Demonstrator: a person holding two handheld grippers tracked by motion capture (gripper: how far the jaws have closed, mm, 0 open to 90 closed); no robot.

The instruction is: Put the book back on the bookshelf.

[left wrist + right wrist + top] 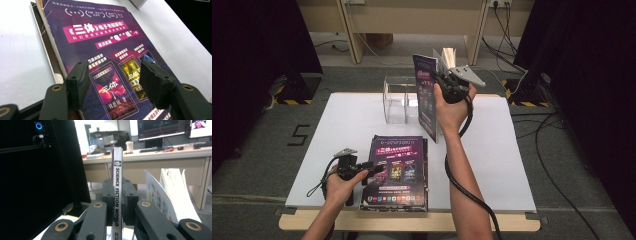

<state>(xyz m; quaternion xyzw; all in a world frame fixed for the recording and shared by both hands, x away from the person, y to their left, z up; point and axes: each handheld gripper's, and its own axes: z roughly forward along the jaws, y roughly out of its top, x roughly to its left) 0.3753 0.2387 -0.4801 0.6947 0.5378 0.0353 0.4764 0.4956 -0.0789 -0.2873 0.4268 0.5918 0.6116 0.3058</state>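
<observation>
Your raised magazine stands upright in the air above the far middle of the white table, its purple cover facing your left and its loose pages fanning open on the far side. Your right gripper pinches it by the spine: in the right gripper view the two jaws press on either side of the white spine printed "SCIENCE FICTION WORLD". Just behind the magazine, a clear acrylic holder sits on the table. Nearer to you, a stack of magazines with the same purple cover lies flat at the table's near edge. Your left gripper rests at the stack's left side, low over the top cover, with its jaws spread apart and nothing between them.
</observation>
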